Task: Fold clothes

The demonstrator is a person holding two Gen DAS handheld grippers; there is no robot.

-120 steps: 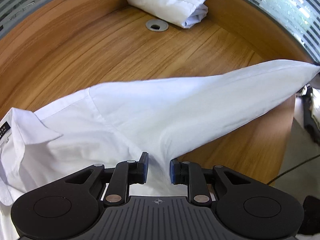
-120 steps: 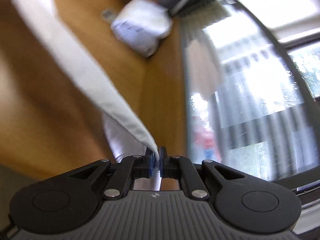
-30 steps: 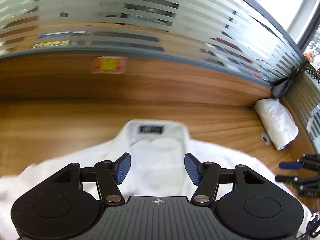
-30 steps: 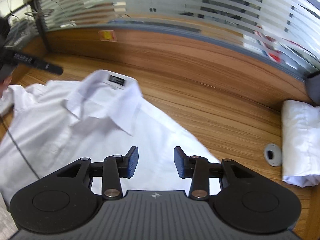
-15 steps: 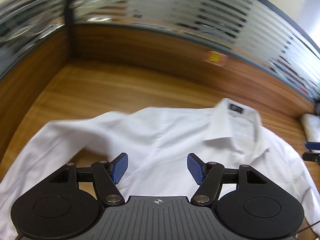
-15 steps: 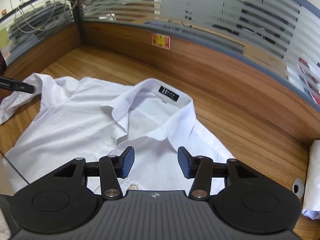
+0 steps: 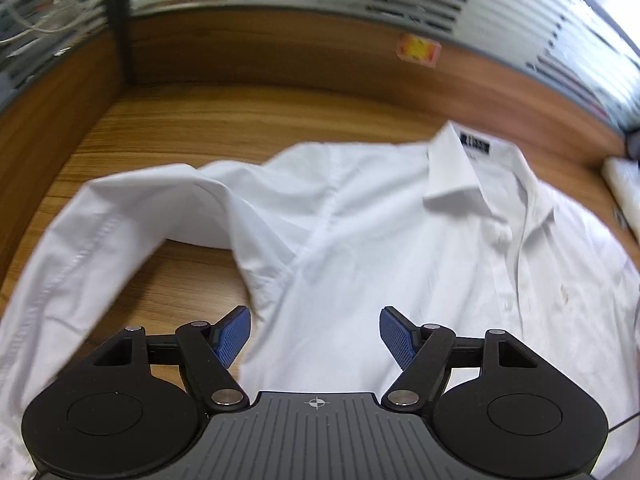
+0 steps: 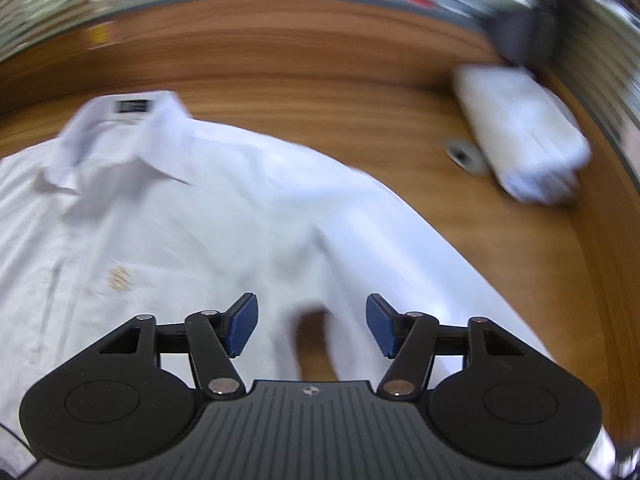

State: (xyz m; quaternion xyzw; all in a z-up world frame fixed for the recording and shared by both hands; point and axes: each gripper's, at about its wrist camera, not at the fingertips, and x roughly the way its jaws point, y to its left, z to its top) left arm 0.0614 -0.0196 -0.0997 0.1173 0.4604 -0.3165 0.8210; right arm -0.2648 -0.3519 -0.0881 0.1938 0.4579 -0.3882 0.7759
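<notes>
Left gripper (image 7: 315,336) is hanging released, jaws wide, over the white shirt (image 7: 400,240) lying front-up on the wooden desk (image 7: 192,120). Right gripper (image 8: 312,326) is likewise gaping, empty, above the shirt's sleeve (image 8: 400,248). Black collar label (image 7: 475,145) is showing white writing, too blurred to read. Folded white garment (image 8: 524,132) is sitting well apart. Four seconds ago both grippers were pinching the lifted shirt; now it is lying spread flat.
</notes>
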